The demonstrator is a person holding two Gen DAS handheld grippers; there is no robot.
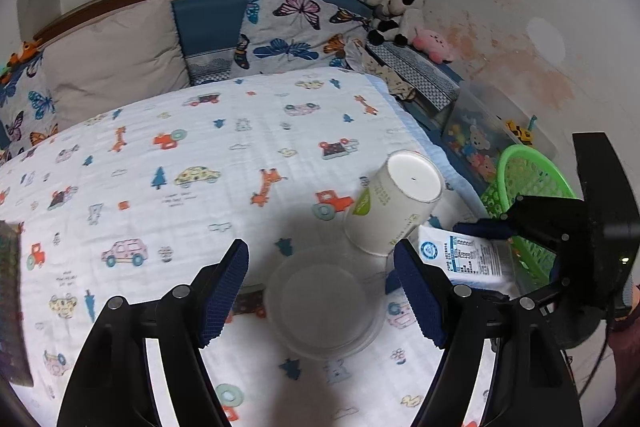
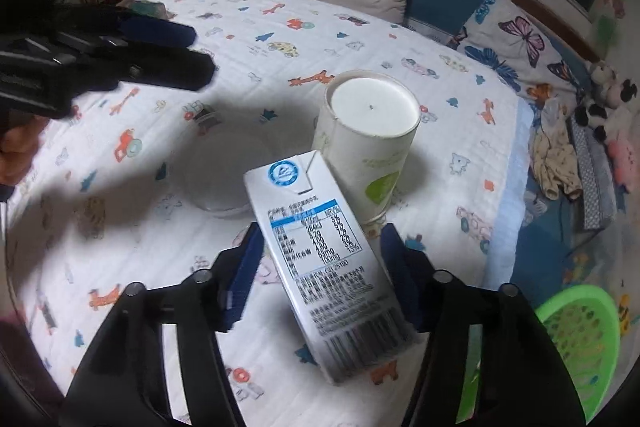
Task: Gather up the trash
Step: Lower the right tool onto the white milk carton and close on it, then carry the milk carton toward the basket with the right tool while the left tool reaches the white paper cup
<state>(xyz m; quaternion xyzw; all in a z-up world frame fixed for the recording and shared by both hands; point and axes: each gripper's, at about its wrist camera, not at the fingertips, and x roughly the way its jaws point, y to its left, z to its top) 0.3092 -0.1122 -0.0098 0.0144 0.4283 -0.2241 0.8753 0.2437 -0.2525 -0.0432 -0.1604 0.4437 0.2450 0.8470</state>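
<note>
**Carton in right hand-held gripper, left one wide over clear tub**

Okay, we log this fast. The right hand-held gripper (image 2: 322,227) is narrowed onto the milk carton (image 2: 332,267). In the right wrist view both blue pads (image 2: 244,271) appear to sit against its long sides, and the carton is tilted with its printed label facing up. Its folded top end points to 12 o'clock, toward the paper cup (image 2: 368,143), and the barcode end is at 6 o'clock.

The cup stands upside down on the bed (image 1: 160,147), base up, just beside the carton's top. We cannot tell whether they touch.

The left hand-held gripper (image 1: 320,247) is wide, with nothing between its pads. In its own view a clear round plastic tub (image 1: 324,307) lies on the printed blanket (image 1: 240,147) below the gap between the fingers. We see no contact with it.

From the tub, the cup is at 2 o'clock and the carton at 3 o'clock.

A green basket (image 1: 532,179) sits off the bed edge, at 3 o'clock in the left wrist view and 4 o'clock in the right wrist view. We cannot see whether it holds anything.

Pillows (image 1: 116,55) and plush toys (image 1: 396,15) are at 12 to 1 o'clock, well apart from the trash.
</note>
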